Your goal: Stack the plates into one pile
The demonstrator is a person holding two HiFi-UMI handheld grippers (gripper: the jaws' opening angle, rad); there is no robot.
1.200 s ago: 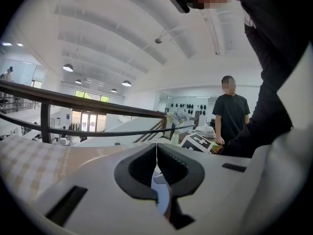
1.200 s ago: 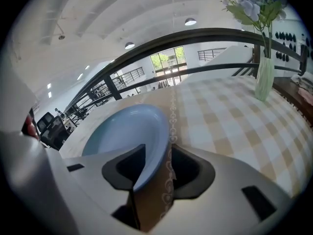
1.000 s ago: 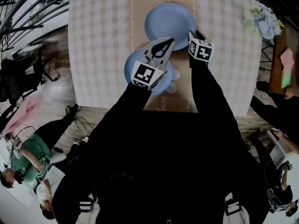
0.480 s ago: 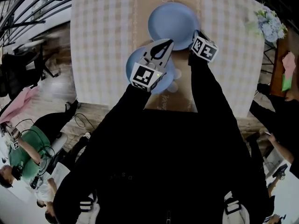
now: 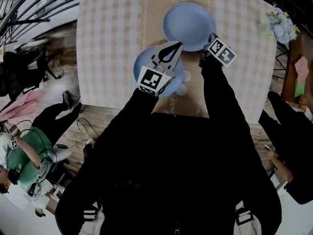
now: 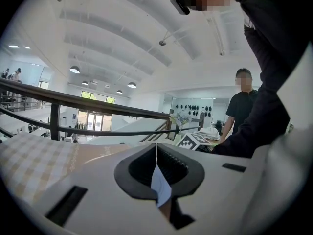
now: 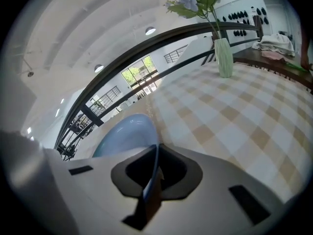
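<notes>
From my remote seat I saw the checked table (image 5: 107, 43) filling the top of the head view, with a tan runner (image 5: 154, 13) laid down its middle. Two blue plates sat on that runner, not yet in one pile: the far plate (image 5: 188, 18) lay toward the table's far edge, and the near plate (image 5: 140, 62) lay closer to the person, its rim near the far plate's but apart from it. The left gripper (image 5: 172, 47) hung over the near plate and covered most of it, its tips reaching past the plate's far rim. In the left gripper view its jaws stood together with only a thin slit between them, and nothing was gripped. The right gripper (image 5: 210, 37) met the far plate at its right-hand rim. Its jaws had just been closing, and in the right gripper view (image 7: 157, 148) they were clamped narrow on that blue rim (image 7: 124, 133). A pale green vase of flowers (image 7: 225, 58) stood well apart toward the table's right corner.
</notes>
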